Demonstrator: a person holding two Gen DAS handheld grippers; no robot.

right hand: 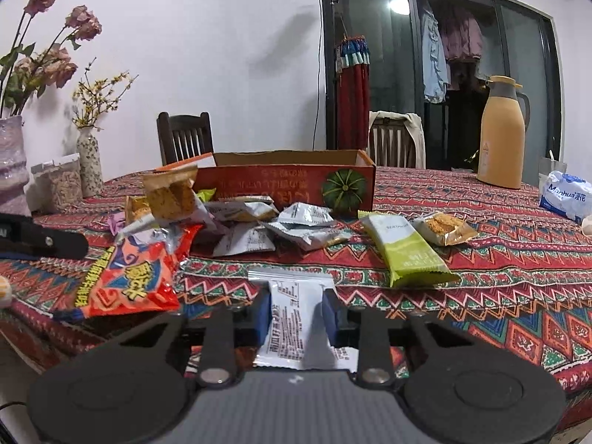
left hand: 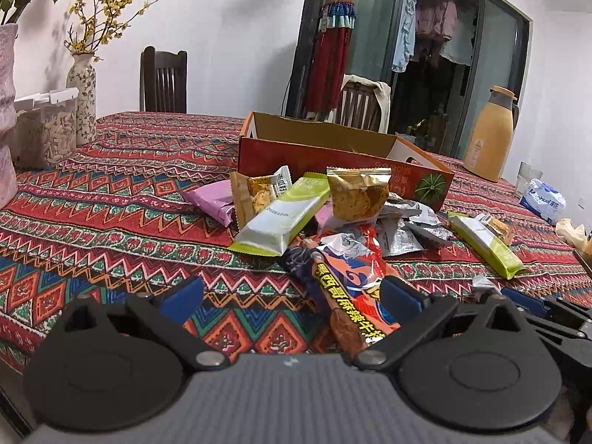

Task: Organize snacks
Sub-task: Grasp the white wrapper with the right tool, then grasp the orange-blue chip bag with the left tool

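Right gripper (right hand: 296, 312): clenched on a white packet (right hand: 292, 296), blue pads pressing both its sides; packet upright between them, printed side facing the camera, its top edge above the fingertips.
Left gripper (left hand: 292, 290): released, jaws wide apart, low over the tablecloth (left hand: 111, 199); nothing between the pads; right fingertip just beside the orange bag (left hand: 347, 277).
Orange bag: flat at the near edge of the pile, long side running toward the camera in the left view.
Pile: snack packets heaped in front of the box (right hand: 292, 181); green bar (left hand: 285, 218) lying across the top, cookie pack (left hand: 357, 192) leaning behind it, purple pack (left hand: 212, 203) at the left, silver wrappers (right hand: 259, 229) crumpled in the middle.
Second green bar (right hand: 403, 251): apart from the pile, to the right, a small gold pack (right hand: 442, 227) touching its far end.
Box: open cardboard, red side with a pumpkin picture, behind the pile; inside not visible.
Far right of table: tan jug (right hand: 503, 133), tissue pack (right hand: 566, 194).
Far left: two vases (right hand: 88, 162), a clear container (right hand: 59, 183).
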